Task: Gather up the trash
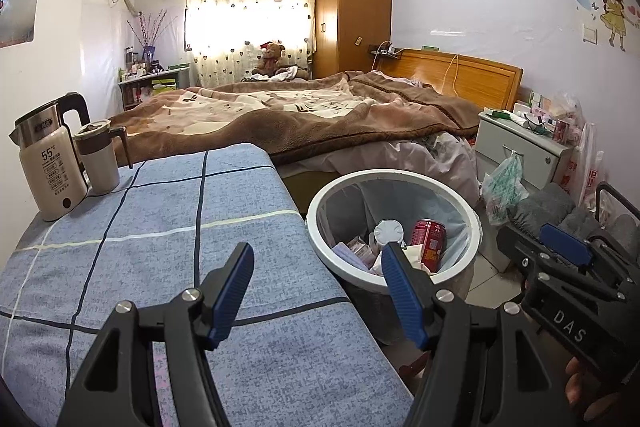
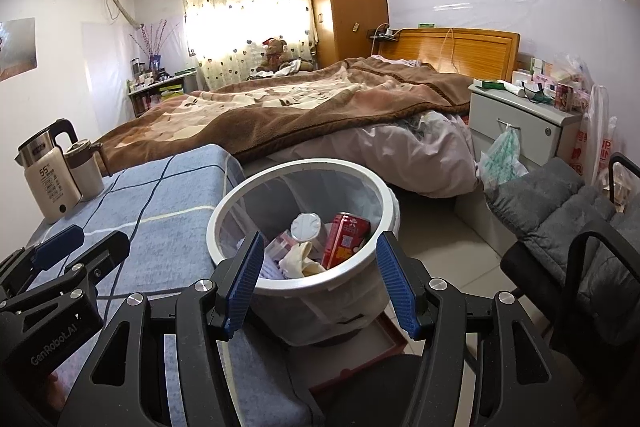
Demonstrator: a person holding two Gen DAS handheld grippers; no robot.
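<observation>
Basically both grippers empty, bin already holding trash.
Bin contents half-hidden: red can [image 2: 346, 239] and white round lid [image 2: 307, 227] readable, paper scraps underneath unclear; a hand [image 1: 580, 383] cut off at 5 o'clock in left view. Left gripper [image 1: 316, 293] angled down over the blue checked tablecloth [image 1: 160, 227], jaws moderately wide, nothing between. Right gripper [image 2: 320, 283] angled down at the white trash bin [image 2: 240, 203], jaws wide, empty. Kettle [image 1: 50, 163] and mug [image 1: 98, 157] at 9 o'clock; bed [image 1: 300, 119] at 12, nightstand [image 1: 520, 143] at 3.
</observation>
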